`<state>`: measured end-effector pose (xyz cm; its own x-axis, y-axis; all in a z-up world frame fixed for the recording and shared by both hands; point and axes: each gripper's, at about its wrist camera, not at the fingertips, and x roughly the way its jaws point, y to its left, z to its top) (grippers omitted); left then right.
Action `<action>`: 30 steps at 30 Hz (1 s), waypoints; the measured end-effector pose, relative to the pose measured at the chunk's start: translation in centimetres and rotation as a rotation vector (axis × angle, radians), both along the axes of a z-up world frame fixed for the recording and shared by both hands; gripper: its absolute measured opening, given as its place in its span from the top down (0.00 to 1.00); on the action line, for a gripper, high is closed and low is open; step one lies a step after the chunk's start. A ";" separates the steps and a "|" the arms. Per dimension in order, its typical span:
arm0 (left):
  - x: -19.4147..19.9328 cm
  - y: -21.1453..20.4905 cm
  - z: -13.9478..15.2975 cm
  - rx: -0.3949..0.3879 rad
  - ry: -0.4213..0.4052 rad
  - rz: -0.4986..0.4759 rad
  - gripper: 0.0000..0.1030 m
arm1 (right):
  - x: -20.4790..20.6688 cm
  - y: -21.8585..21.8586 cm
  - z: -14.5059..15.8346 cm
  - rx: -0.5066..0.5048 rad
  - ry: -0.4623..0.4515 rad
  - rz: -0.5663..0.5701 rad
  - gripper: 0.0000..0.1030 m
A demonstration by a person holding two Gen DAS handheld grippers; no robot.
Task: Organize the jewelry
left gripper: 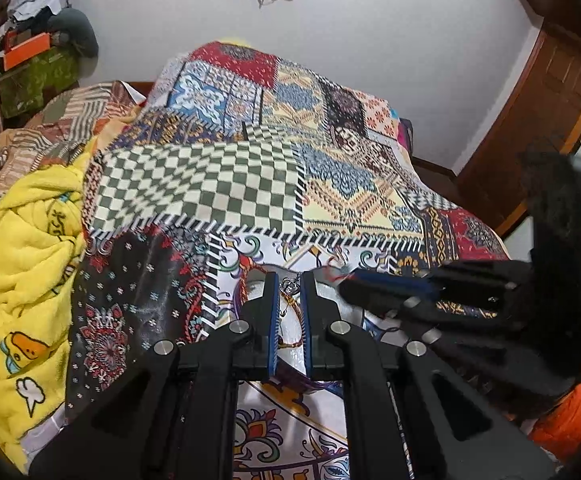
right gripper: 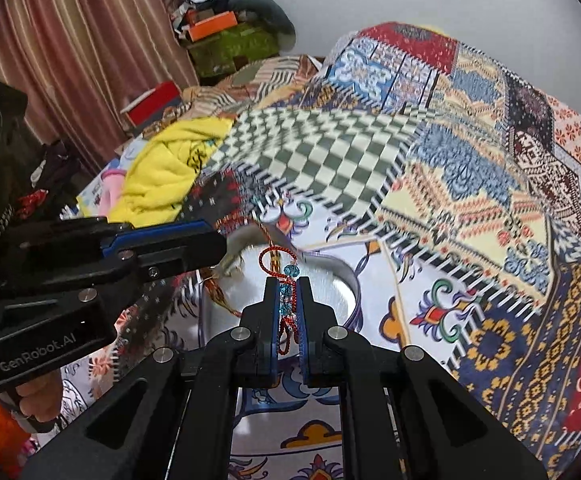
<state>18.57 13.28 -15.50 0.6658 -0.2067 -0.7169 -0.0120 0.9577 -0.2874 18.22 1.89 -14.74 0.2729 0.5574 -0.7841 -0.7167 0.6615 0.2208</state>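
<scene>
My left gripper [left gripper: 289, 285] is shut on a small silver crown charm [left gripper: 289, 287] with a thin chain hanging down between the pads. It hovers over a round steel bowl [left gripper: 258, 280] on the bed. My right gripper [right gripper: 289, 286] is shut on a red cord bracelet with teal beads [right gripper: 288, 280]; its red loop sticks out past the fingertips, over the same steel bowl [right gripper: 342, 280]. The left gripper shows in the right wrist view [right gripper: 210, 240] at the bowl's left rim, and the right gripper shows in the left wrist view [left gripper: 350, 284] at its right.
The bowl sits on a patchwork bedspread [left gripper: 330, 184] with a green-white checkered patch [left gripper: 198, 184]. A yellow blanket [left gripper: 26, 280] lies at the left. Cluttered boxes [right gripper: 226, 36] and curtains [right gripper: 70, 48] stand at the far left, a wooden door [left gripper: 550, 92] at the right.
</scene>
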 end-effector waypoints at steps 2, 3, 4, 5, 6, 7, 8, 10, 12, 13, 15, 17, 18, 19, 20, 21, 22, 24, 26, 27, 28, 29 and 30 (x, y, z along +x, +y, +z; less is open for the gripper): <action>0.3 -0.2 -0.5 0.005 0.011 -0.008 0.92 | -0.1 0.2 -0.4 -0.015 -0.004 0.010 0.93; 0.4 -0.3 -0.7 0.008 0.017 -0.012 0.92 | -0.2 0.2 -0.5 -0.023 -0.008 0.018 0.93; 0.5 -0.5 -1.0 0.010 0.023 -0.016 0.92 | -0.3 0.3 -0.6 -0.031 -0.012 0.027 0.93; 0.6 -0.6 -1.2 0.012 0.029 -0.018 0.92 | -0.4 0.2 -0.6 -0.037 -0.016 0.031 0.93; 0.7 -0.7 -1.4 0.013 0.035 -0.021 0.92 | -0.5 0.3 -0.7 -0.047 -0.023 0.038 0.93; 0.8 -0.7 -1.6 0.014 0.040 -0.021 0.92 | -0.7 0.2 -0.6 -0.052 -0.029 0.044 0.93; 0.9 -0.8 -1.7 0.016 0.042 -0.019 0.92 | -0.8 0.3 -0.6 -0.055 -0.031 0.048 0.93; 1.1 -0.8 -1.9 0.021 0.049 -0.018 0.92 | -0.9 0.3 -0.5 -0.062 -0.020 0.064 0.93; 1.1 -0.8 -1.9 0.017 0.054 -0.020 0.92 | -0.9 0.3 -0.4 -0.062 -0.008 0.072 0.89; 1.1 -0.8 -1.9 0.015 0.054 -0.021 0.92 | -1.0 0.3 -0.3 -0.060 -0.007 0.073 0.85; 1.0 -0.7 -1.6 0.014 0.051 -0.019 0.92 | -1.1 0.1 0.1 -0.054 -0.014 0.071 0.78; 0.7 -0.6 -1.1 0.018 0.042 -0.011 0.90 | -1.1 -0.2 0.6 -0.041 -0.027 0.061 0.75; 0.6 -0.5 -0.7 0.022 0.035 -0.006 0.89 | -1.1 -0.4 1.0 -0.033 -0.031 0.055 0.75; 0.3 -0.4 -0.3 0.028 0.026 0.000 0.88 | -1.1 -0.7 1.6 -0.023 -0.038 0.044 0.75; 0.2 -0.4 -0.1 0.035 0.020 0.005 0.86 | -1.1 -1.0 2.0 -0.016 -0.045 0.032 0.75; -0.1 -0.3 0.5 0.050 0.007 0.016 0.86 | -1.1 -1.2 2.4 -0.011 -0.052 0.023 0.75; -0.4 -0.3 1.0 0.061 -0.003 0.022 0.86 | -1.1 -1.6 3.1 0.001 -0.061 0.007 0.75; -1.1 -0.4 2.0 0.080 -0.025 0.034 0.85 | -1.2 -2.4 4.4 0.028 -0.073 -0.018 0.75; -1.7 -0.5 2.9 0.091 -0.044 0.044 0.82 | -1.6 -3.6 6.3 0.066 -0.098 -0.055 0.75; -2.2 -0.6 3.6 0.096 -0.060 0.049 0.81 | -1.8 -4.2 7.3 0.084 -0.111 -0.070 0.75; -2.6 -0.7 4.2 0.102 -0.072 0.053 0.80 | -2.1 -4.6 8.1 0.100 -0.124 -0.081 0.75; -3.1 -0.9 4.7 0.109 -0.086 0.056 0.80 | -2.5 -5.1 9.0 0.115 -0.141 -0.092 0.75; -3.6 -1.1 5.3 0.117 -0.099 0.059 0.80 | -3.0 -5.6 10.0 0.133 -0.162 -0.103 0.75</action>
